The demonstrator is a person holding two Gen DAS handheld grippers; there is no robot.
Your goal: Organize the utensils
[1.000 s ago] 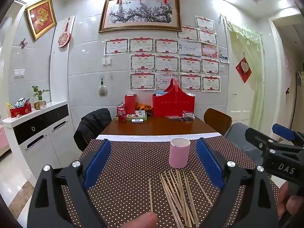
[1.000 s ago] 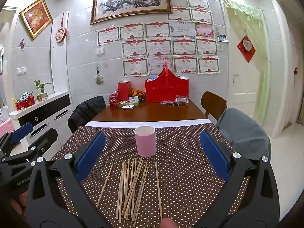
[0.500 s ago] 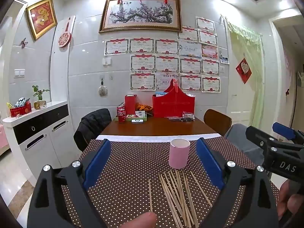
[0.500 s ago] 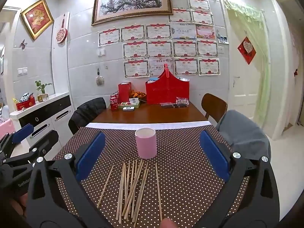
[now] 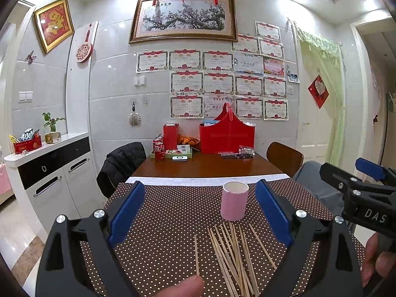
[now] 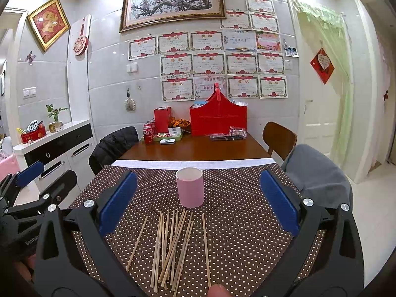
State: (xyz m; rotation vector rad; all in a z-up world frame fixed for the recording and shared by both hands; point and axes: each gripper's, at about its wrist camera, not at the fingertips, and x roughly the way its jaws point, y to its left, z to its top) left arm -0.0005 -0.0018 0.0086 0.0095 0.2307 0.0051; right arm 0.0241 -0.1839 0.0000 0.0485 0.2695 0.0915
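Above the near edge of the bench (image 6: 237,222), both claws hang level and point toward the far wall. The left claw (image 5: 198,210) has its blue pads spread wide with nothing between them, and the right claw (image 6: 198,203) is spread just as wide and holds nothing. In the left wrist view the right claw shows at the right edge, gripped by a hand (image 5: 376,259). The chopsticks (image 6: 170,245) lie loose in a rough fan on the brown dotted cloth (image 6: 247,198), near the cameras, one stick apart on each side of the bunch. The pink cup (image 6: 190,187) stands upright just beyond their far tips. Farther off the bare wood carries a red basket (image 6: 219,116) and soda cans (image 6: 148,133). Chairs flank the bench, a white cabinet (image 6: 54,143) stands at left, and framed certificates (image 6: 208,61) cover the tiled wall.
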